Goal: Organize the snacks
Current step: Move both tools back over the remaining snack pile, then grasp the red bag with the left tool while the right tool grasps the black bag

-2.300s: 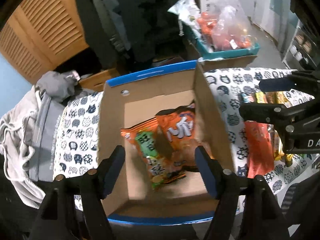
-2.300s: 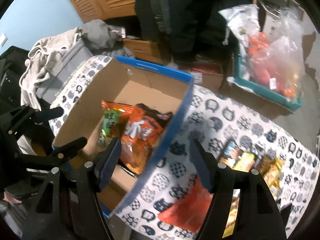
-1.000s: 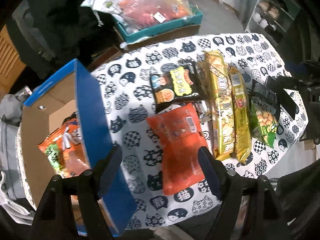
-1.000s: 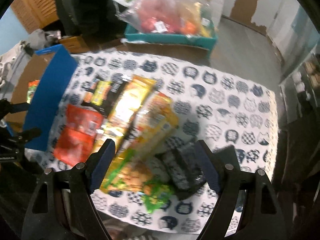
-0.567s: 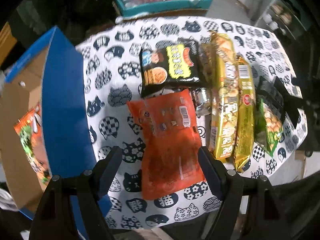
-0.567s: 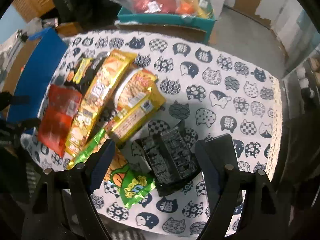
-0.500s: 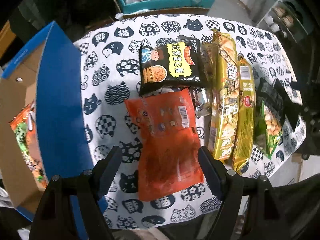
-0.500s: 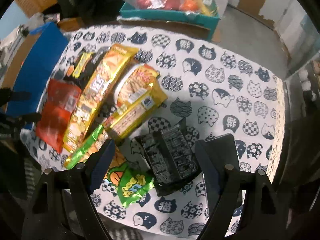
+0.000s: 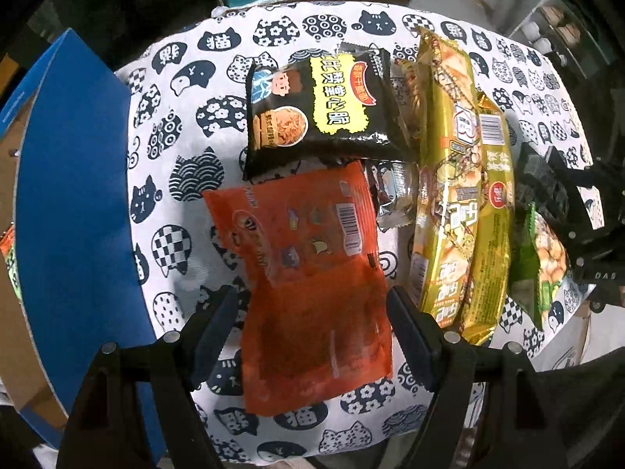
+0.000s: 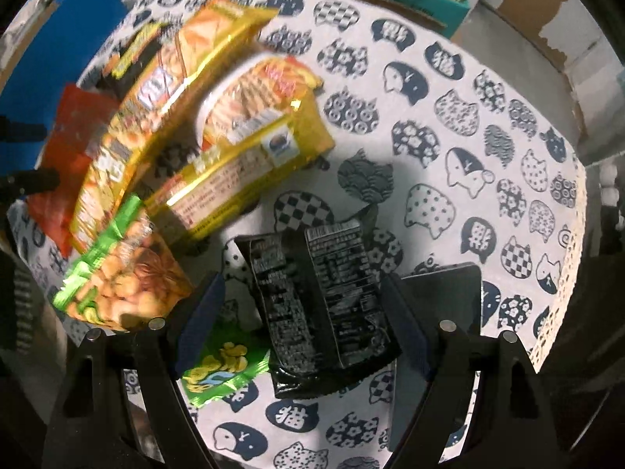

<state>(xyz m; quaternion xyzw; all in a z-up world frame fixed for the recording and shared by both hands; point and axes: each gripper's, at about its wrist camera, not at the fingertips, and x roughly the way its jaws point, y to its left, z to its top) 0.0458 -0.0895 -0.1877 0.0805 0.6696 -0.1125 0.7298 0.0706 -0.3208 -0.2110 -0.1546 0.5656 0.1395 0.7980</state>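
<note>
The left gripper [image 9: 312, 320] is pointed down at the counter [image 9: 187, 125], which is covered with a cat-print cloth. Its fingers [image 9: 218, 320] are spread wide and nothing is grasped; the lower half of the orange bag [image 9: 312, 281] is seen between them, with no contact visible. Beyond the fingertips a black bag [image 9: 320, 109] lies touching the orange bag's top edge. To the right of the right finger two gold packs [image 9: 461, 203] are laid side by side. To the left of the left finger the blue wall of the box [image 9: 74, 203] is seen.

The right gripper [image 10: 300, 312] is also released, its fingers [image 10: 402, 320] standing apart. A black pack [image 10: 324, 305] lies between them, not pressed by either finger. A green bag [image 10: 121, 277] is just beside the left finger, and a dark flat object [image 10: 441, 312] is partly hidden behind the right finger.
</note>
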